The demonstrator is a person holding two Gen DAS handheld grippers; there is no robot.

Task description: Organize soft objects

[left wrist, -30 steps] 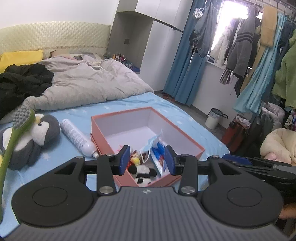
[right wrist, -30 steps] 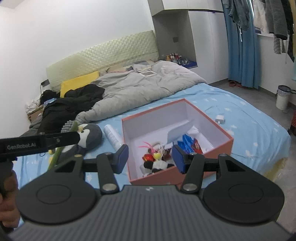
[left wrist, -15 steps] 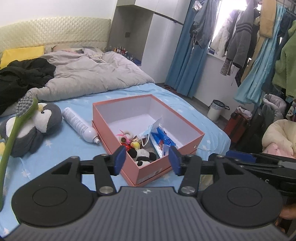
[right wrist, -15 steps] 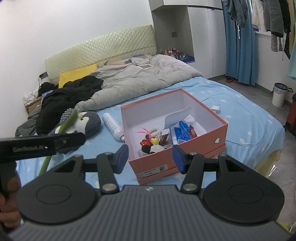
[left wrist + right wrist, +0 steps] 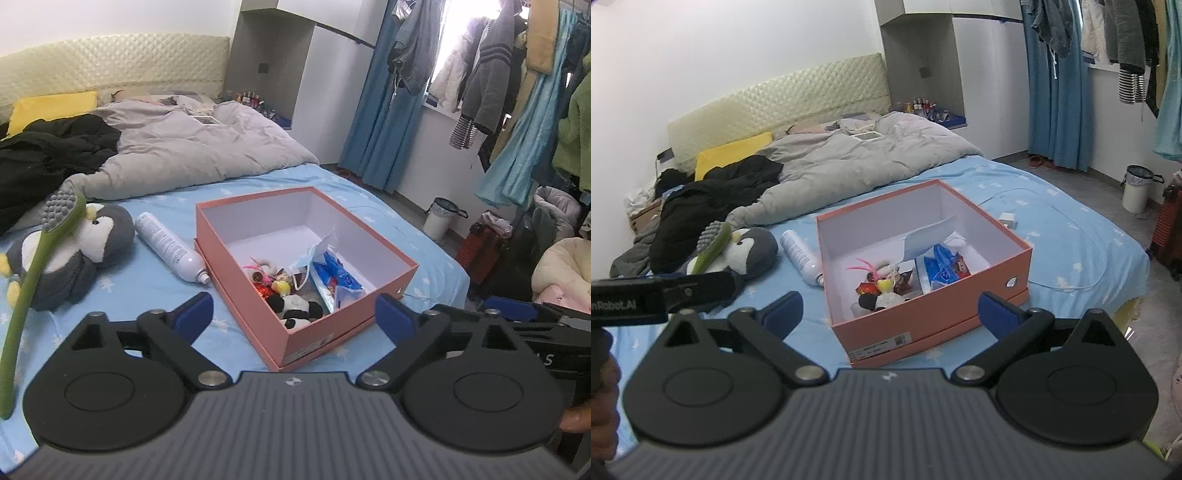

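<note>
Left wrist view: penguin plush [image 5: 79, 254] outside box, both claws wide and empty.

Plush lies on its side on the blue bed sheet [image 5: 122, 295], toward the bed's left edge, long axis roughly crosswise, a green brush [image 5: 33, 280] laid over it and a spray can [image 5: 168, 247] between it and the pink box [image 5: 317, 321]. Left gripper [image 5: 293, 315] is judged nearer; plush sits forward-left of it. Right gripper [image 5: 890, 308] faces the box.

One box [image 5: 332, 334], one penguin [image 5: 92, 240], one bottle [image 5: 168, 247]
</note>
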